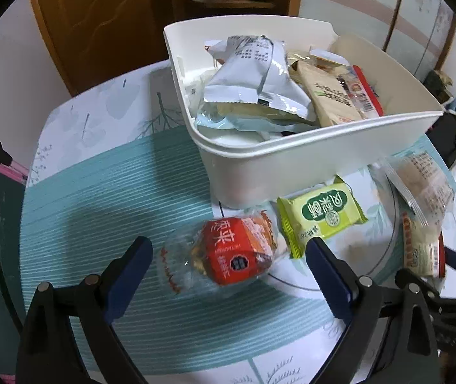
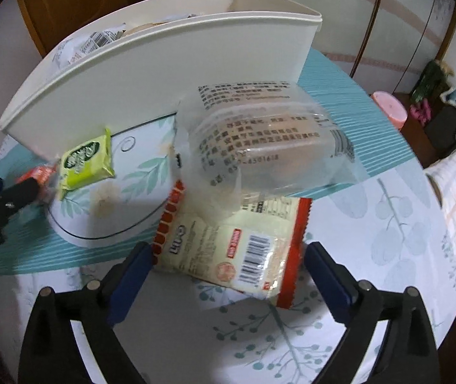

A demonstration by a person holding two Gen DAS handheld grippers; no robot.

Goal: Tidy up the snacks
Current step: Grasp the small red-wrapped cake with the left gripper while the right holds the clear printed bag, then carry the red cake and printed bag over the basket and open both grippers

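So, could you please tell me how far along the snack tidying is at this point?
Well under way. Done: the white bin already holds several packets. In hand: nothing is gripped; the left gripper has open jaws either side of the red snack, and the right gripper is open around the red-edged packet. Left: those two, the green packet and the clear packet.

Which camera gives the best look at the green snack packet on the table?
The left wrist view. There the green snack packet lies fairly sharp in front of the white bin, with its label readable. In the right wrist view the same packet sits far to the left, smaller and blurred.
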